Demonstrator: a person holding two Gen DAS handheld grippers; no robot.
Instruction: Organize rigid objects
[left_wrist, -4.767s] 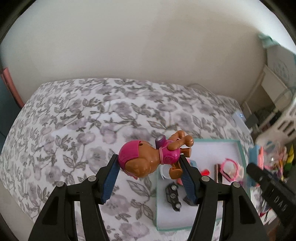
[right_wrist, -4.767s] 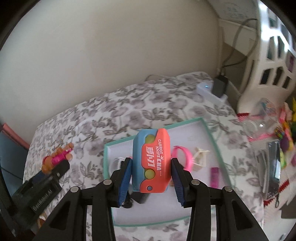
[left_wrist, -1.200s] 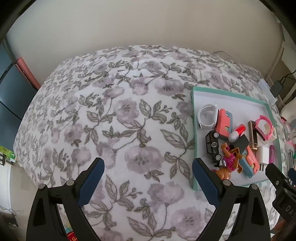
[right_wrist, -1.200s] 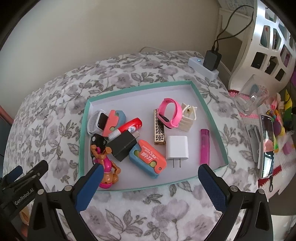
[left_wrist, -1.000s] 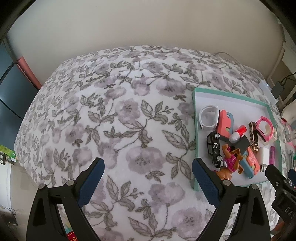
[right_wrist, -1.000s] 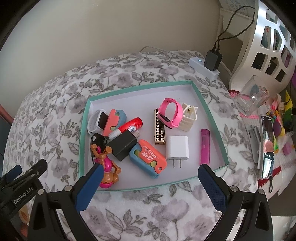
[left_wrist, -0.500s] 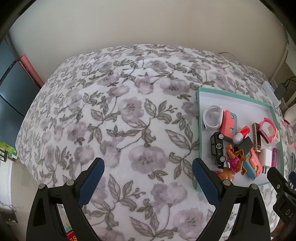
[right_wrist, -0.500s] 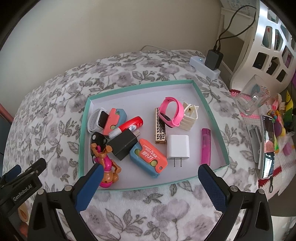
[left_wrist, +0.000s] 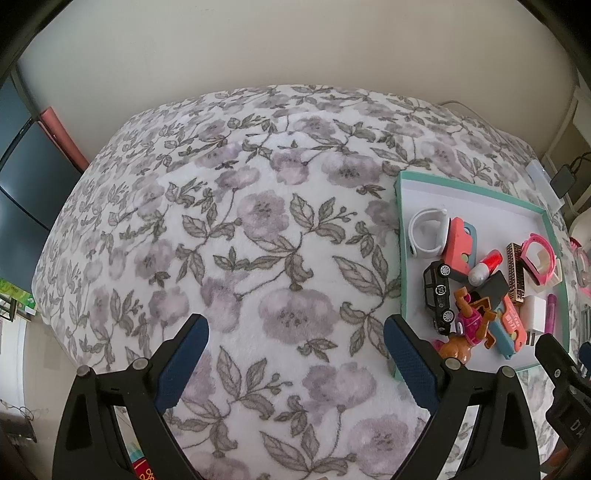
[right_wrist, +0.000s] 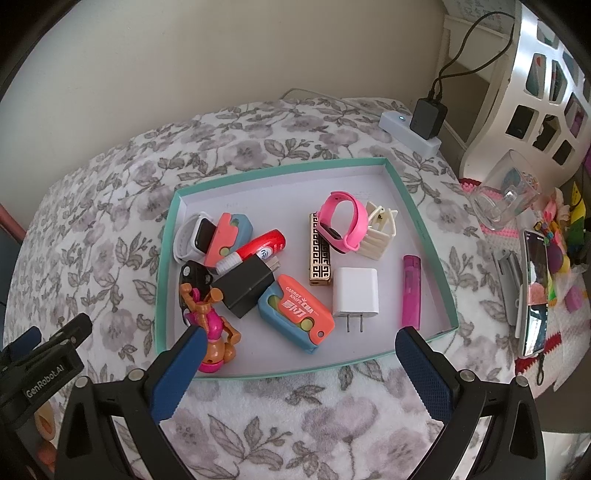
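A teal-rimmed white tray (right_wrist: 280, 170) lies on the floral blanket and holds several small items: a pink-and-brown dog figure (right_wrist: 212, 332), an orange-and-blue carrot knife (right_wrist: 297, 312), a white charger (right_wrist: 355, 293), a black charger (right_wrist: 245, 286), a pink watch (right_wrist: 341, 221) and a purple lighter (right_wrist: 411, 291). My right gripper (right_wrist: 299, 336) is open and empty, just in front of the tray's near rim. My left gripper (left_wrist: 295, 328) is open and empty over bare blanket, left of the tray (left_wrist: 400, 236). The dog figure (left_wrist: 469, 326) shows there too.
The floral blanket (left_wrist: 240, 229) covers the surface up to a cream wall. A white power strip with a black plug (right_wrist: 413, 127) lies behind the tray. A glass cup (right_wrist: 506, 195), a phone (right_wrist: 535, 291) and small toys sit to the right, by a white basket (right_wrist: 535, 66).
Since 4.8 s ago both grippers let go of their loads: the dog figure and the carrot knife now lie in the tray. Over the last second both grippers stay open and drift slightly.
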